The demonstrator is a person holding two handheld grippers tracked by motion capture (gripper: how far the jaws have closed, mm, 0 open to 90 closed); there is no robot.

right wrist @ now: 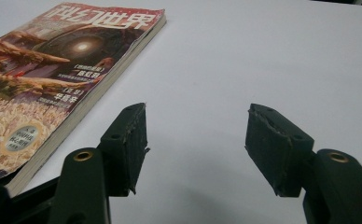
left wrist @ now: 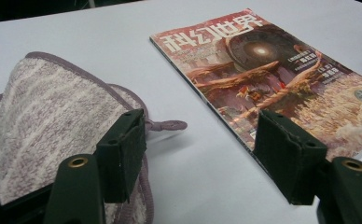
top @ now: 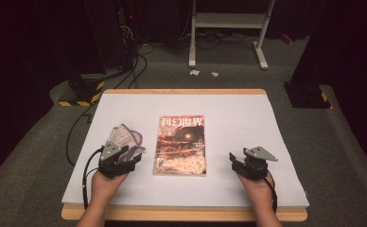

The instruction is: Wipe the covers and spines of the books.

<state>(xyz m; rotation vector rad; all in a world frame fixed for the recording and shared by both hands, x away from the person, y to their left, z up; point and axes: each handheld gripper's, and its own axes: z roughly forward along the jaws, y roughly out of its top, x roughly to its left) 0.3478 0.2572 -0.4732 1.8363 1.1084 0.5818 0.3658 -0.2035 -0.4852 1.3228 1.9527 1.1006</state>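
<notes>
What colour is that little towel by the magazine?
The folded terry cloth towel is pale mauve and white with a darker mauve border, clearest in the left gripper view.

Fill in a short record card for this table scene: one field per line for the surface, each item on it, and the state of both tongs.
Surface: white-covered table with a wooden edge
Item 1: glossy red-brown paperback magazine, lying flat and closed at the centre
Item 2: folded mauve-and-white terry cloth, left of the magazine
Left tongs: open, one jaw over the cloth's edge, nothing gripped
Right tongs: open, over bare table, right of the magazine
</notes>
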